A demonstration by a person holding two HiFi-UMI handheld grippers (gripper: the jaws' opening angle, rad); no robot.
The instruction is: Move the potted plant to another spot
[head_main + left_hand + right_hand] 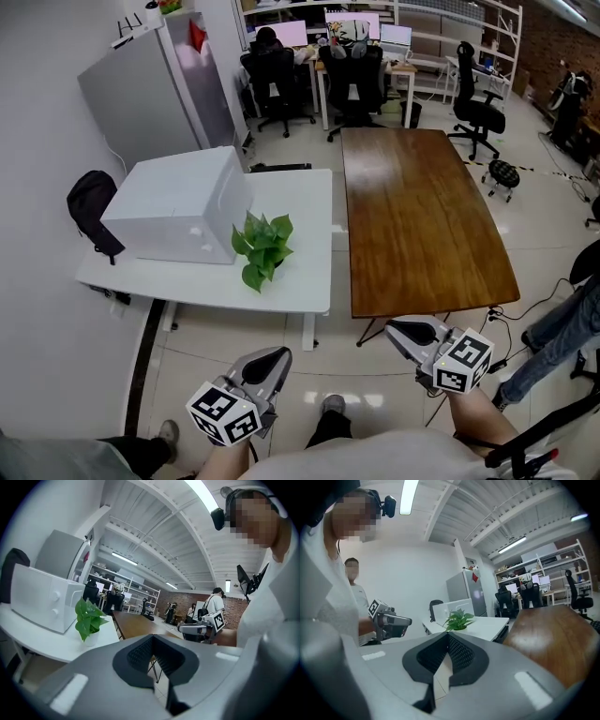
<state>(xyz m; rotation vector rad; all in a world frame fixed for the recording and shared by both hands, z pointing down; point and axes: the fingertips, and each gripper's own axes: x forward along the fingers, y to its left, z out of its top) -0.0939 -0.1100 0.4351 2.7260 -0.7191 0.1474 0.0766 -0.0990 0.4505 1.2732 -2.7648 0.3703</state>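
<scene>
The potted plant (262, 247), green leaves in a small white pot, stands on the white table (305, 286) near its front edge, beside a white box-like appliance (180, 206). Both grippers hang low in front of my body, well short of the table. My left gripper (277, 355) is shut with nothing in it, and my right gripper (395, 327) is shut and empty too. The left gripper view has the plant (88, 618) ahead to the left of the closed jaws. In the right gripper view the plant (458, 619) sits just above the closed jaws.
A long brown wooden table (420, 220) adjoins the white one on the right. A grey fridge (159, 89) and a black backpack (90, 204) are at the left. Office chairs (355, 82) and desks fill the back. A person's legs (561, 330) are at the right edge.
</scene>
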